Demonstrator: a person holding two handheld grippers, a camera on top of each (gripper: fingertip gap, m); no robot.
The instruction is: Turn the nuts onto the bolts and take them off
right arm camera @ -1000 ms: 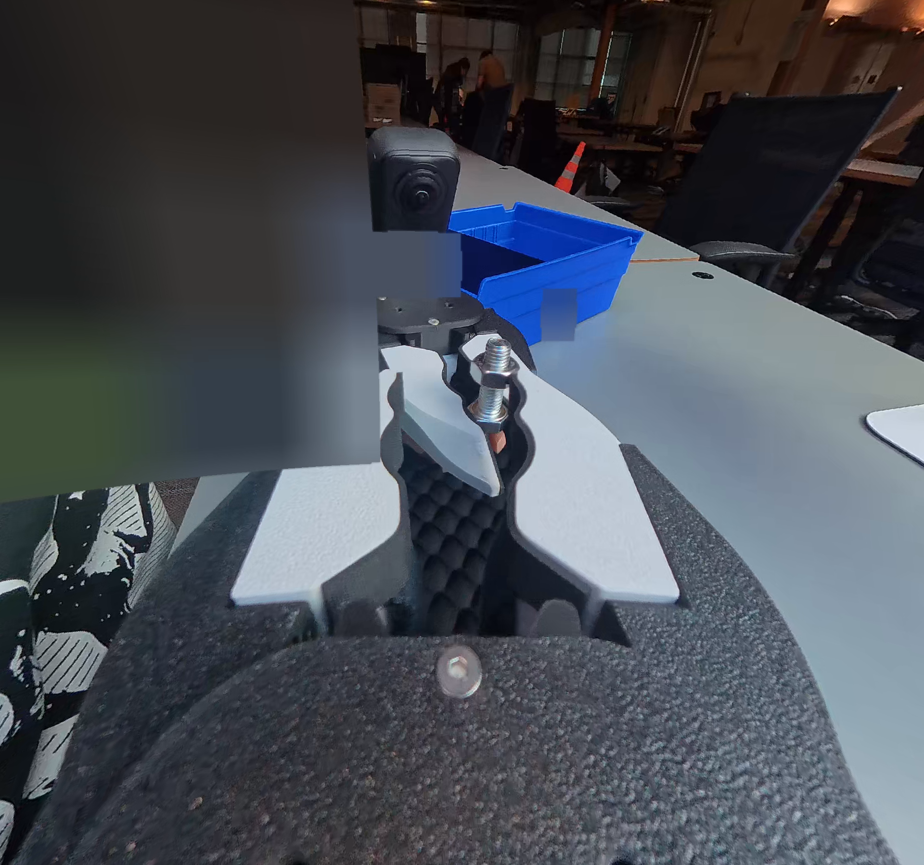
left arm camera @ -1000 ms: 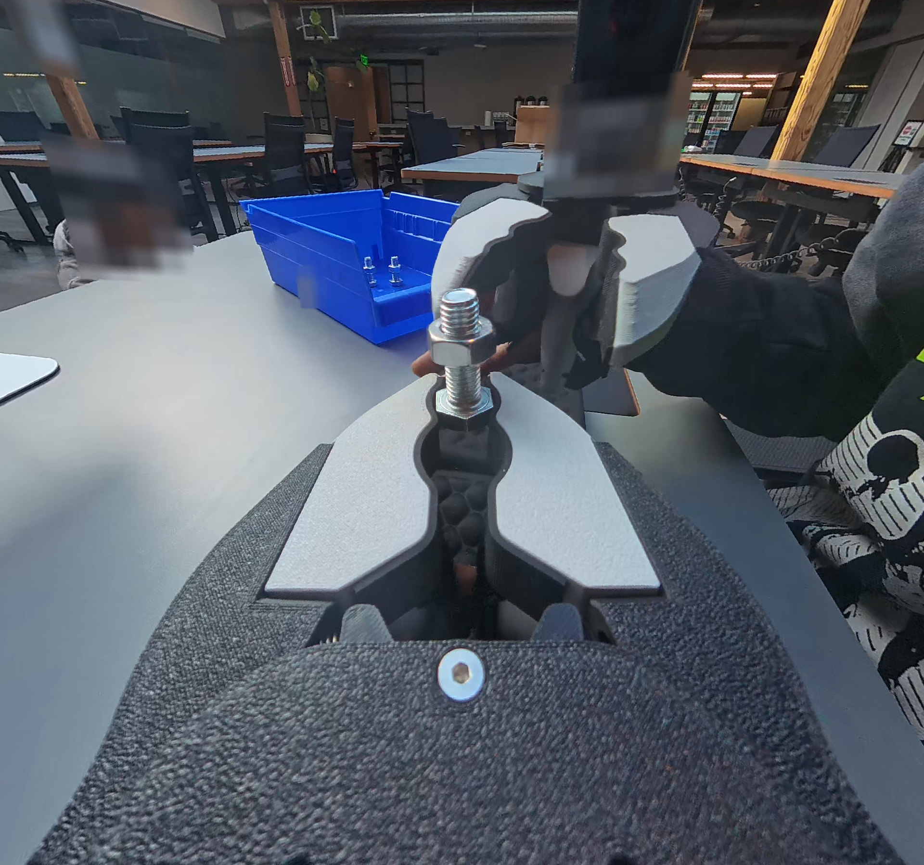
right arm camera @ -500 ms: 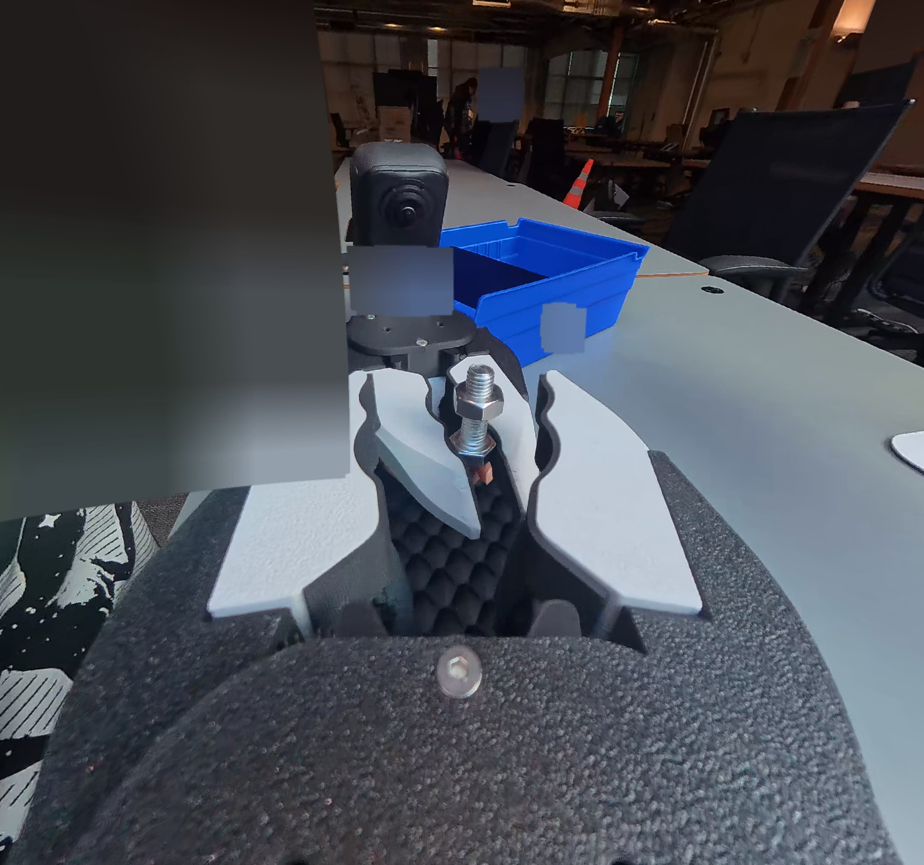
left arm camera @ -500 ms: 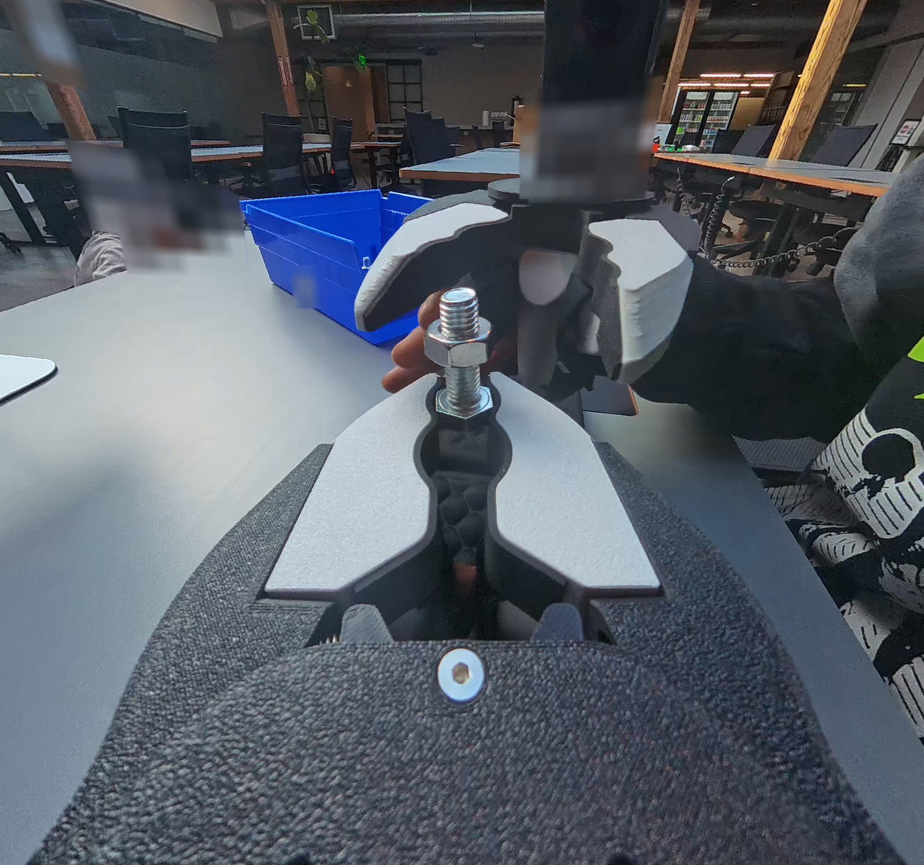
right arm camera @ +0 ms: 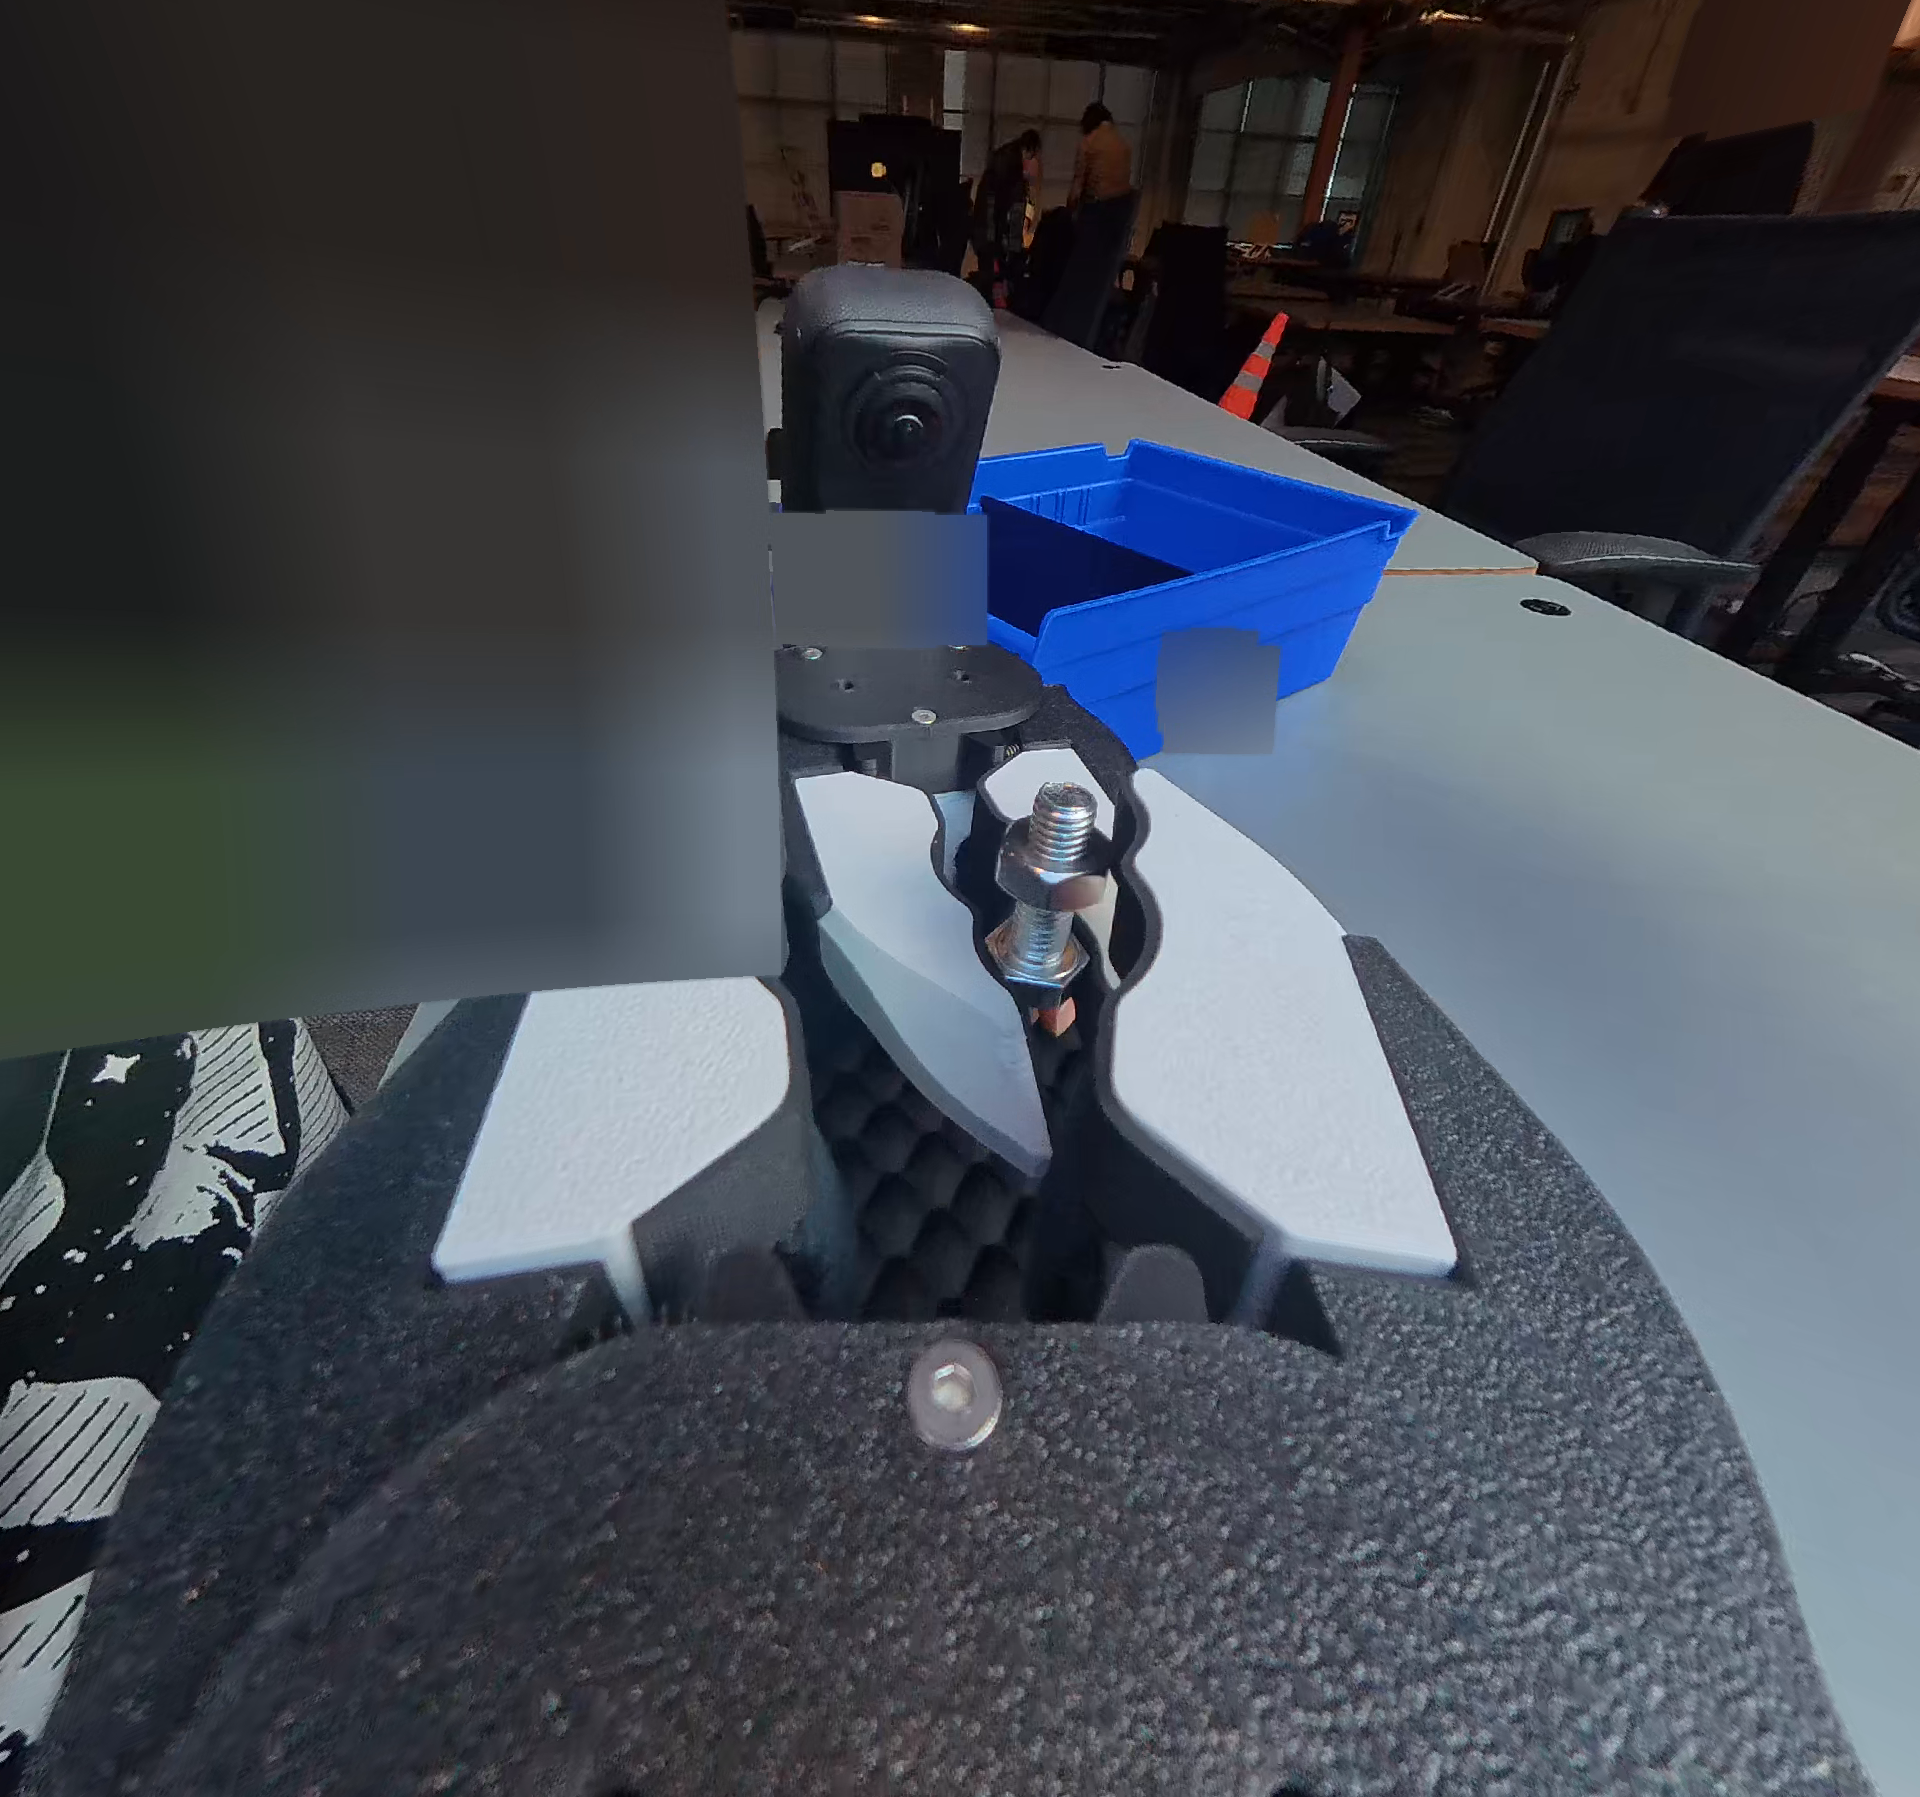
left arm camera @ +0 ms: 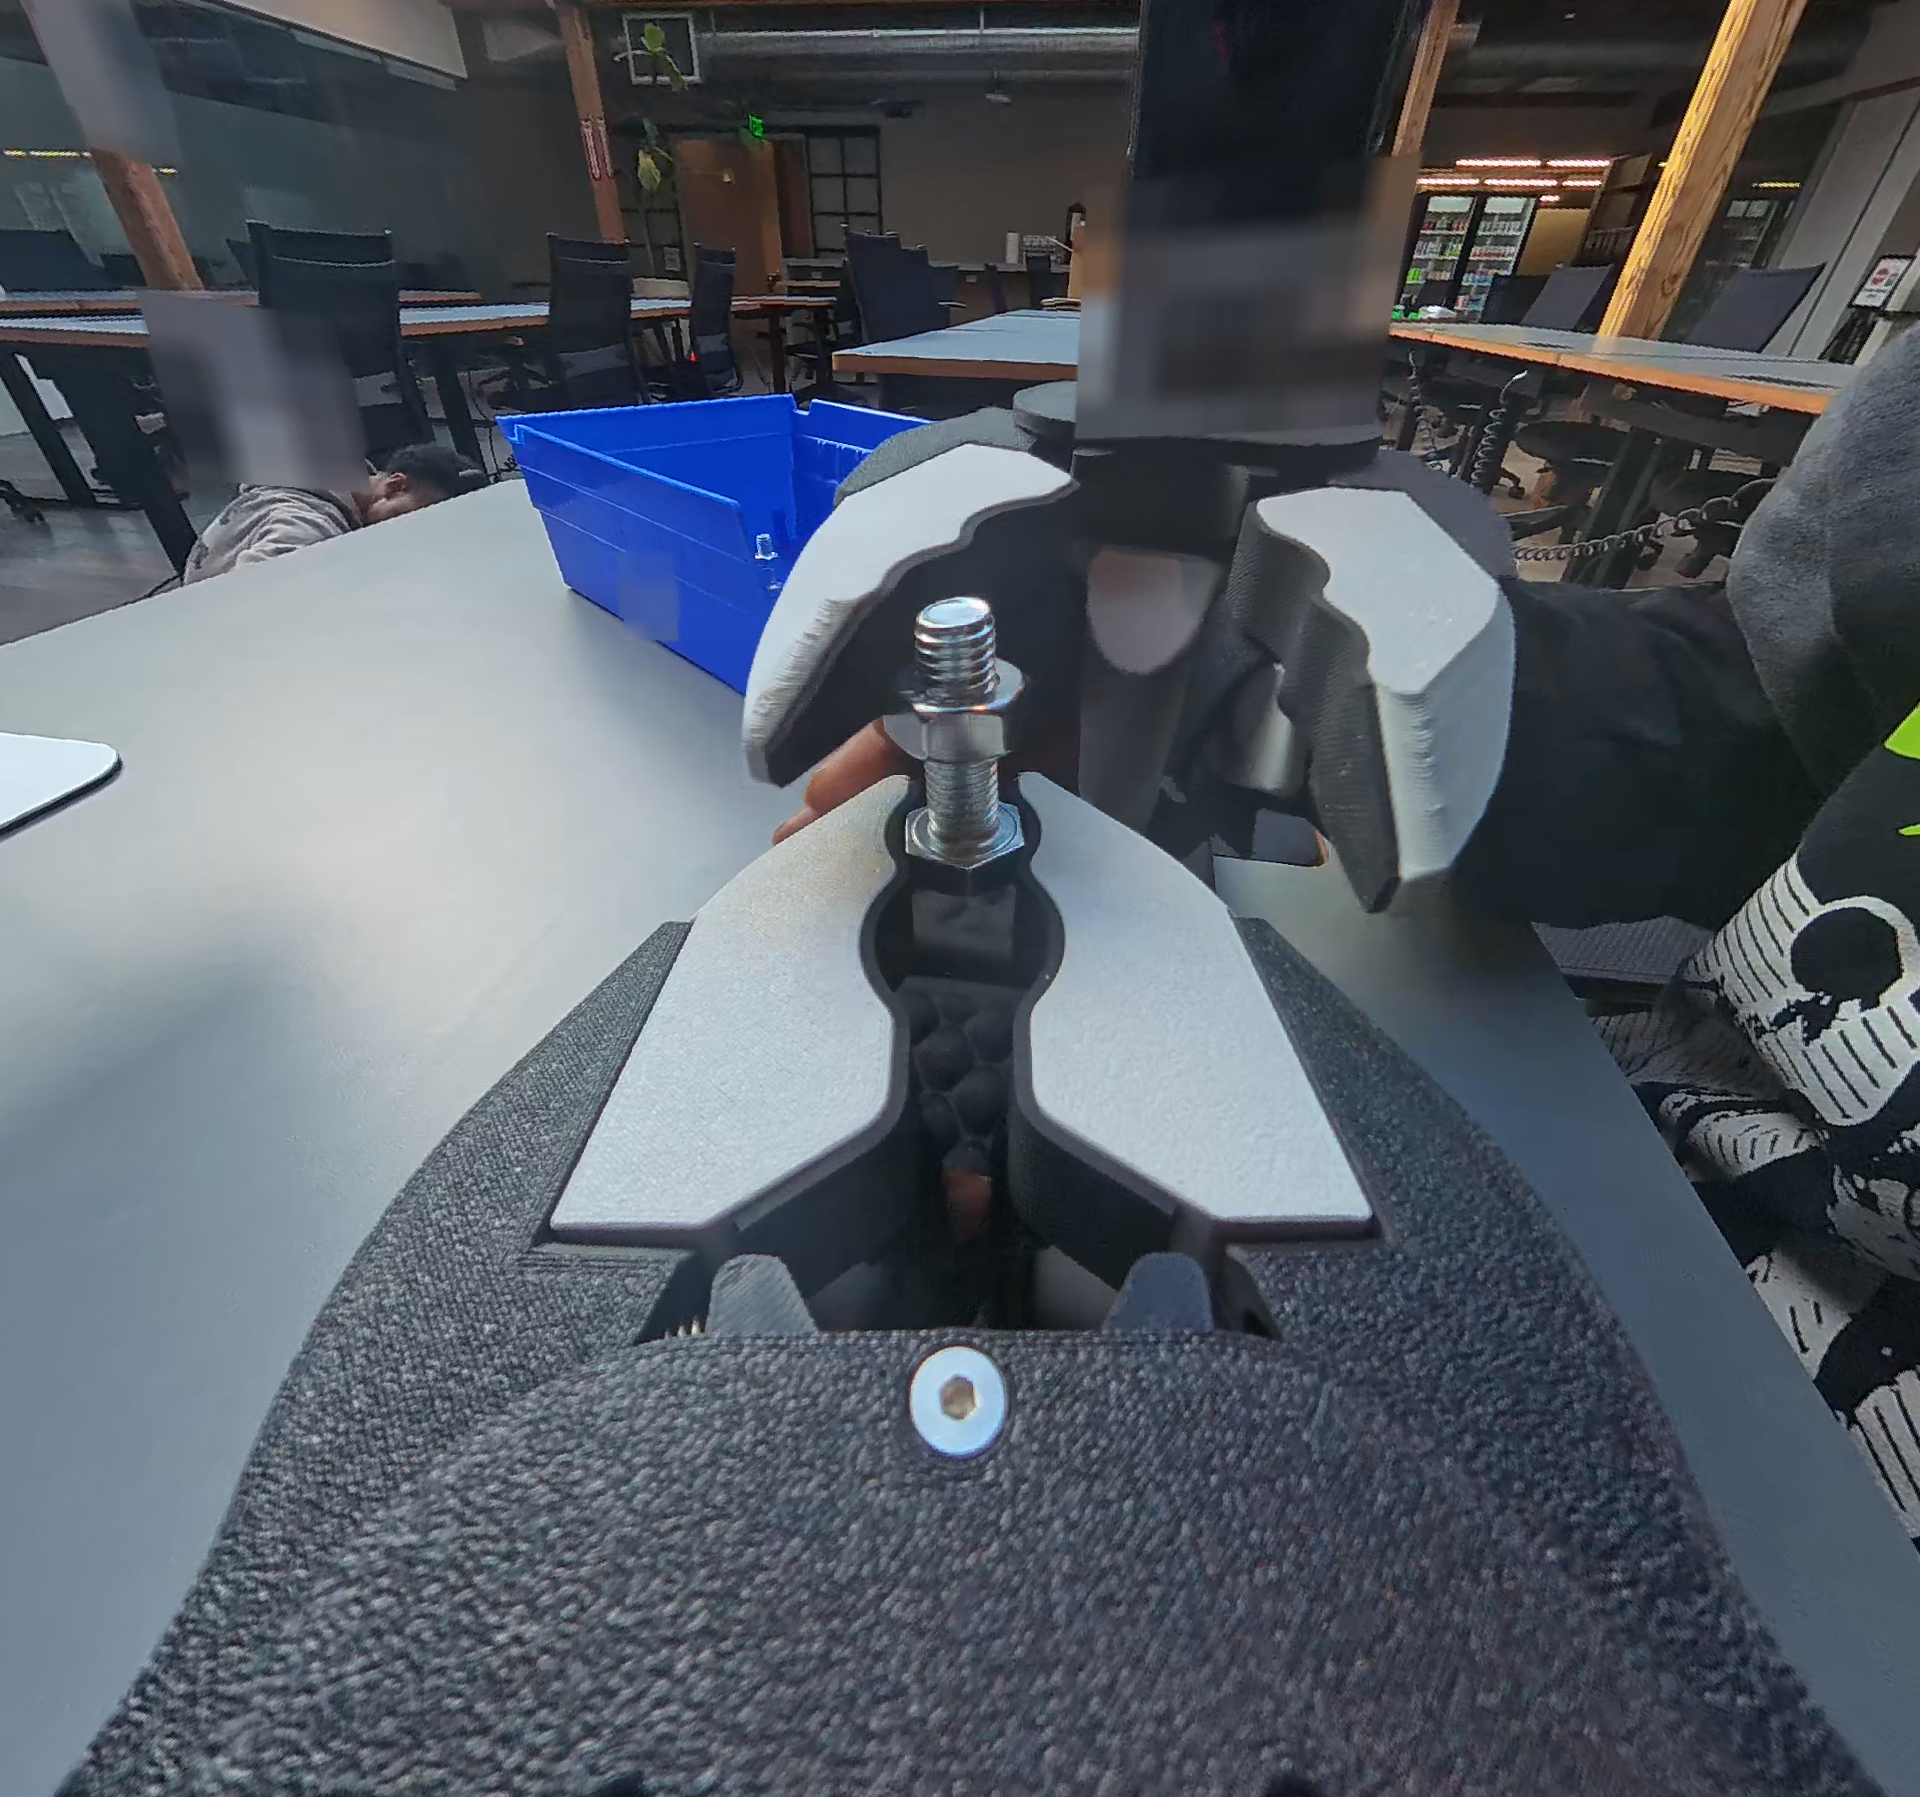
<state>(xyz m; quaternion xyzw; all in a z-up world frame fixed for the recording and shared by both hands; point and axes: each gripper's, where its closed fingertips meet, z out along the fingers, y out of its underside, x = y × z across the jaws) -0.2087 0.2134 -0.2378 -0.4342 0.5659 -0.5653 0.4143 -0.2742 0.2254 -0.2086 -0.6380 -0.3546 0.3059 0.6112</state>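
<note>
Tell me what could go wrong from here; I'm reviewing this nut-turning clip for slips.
1. The left gripper clamps the upright silver threaded bolt only at its lower end, so sideways force from the right gripper could tilt it.
2. The right gripper's grey fingers sit open around the silver hex nut; closing off-centre could glance off it.
3. A fingertip lies close behind the bolt and might get pinched.
</note>
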